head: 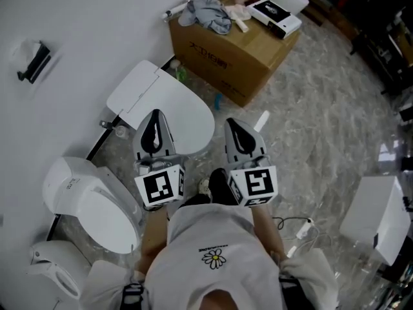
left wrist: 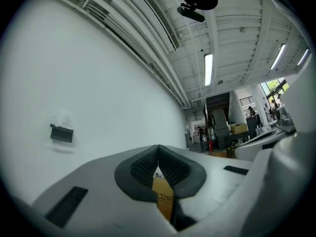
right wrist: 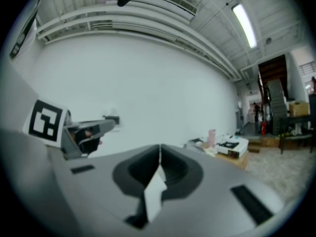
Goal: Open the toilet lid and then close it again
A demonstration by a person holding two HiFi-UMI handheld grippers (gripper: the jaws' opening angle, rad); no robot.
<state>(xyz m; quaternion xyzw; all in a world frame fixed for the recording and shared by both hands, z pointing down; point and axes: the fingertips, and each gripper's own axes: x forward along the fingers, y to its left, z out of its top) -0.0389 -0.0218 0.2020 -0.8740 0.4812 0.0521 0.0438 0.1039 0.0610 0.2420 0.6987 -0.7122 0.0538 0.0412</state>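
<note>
Ahead of you the white plastic toilet lid [head: 184, 112] lies down beside the white wall [head: 77, 18], the brown cardboard box [head: 226, 57] to its right, a second white toilet [head: 97, 202] to your left.

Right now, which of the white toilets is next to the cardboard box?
The flat-lidded toilet just ahead of the left gripper, its lid down. The two rounder toilets sit farther left along the wall.
</note>
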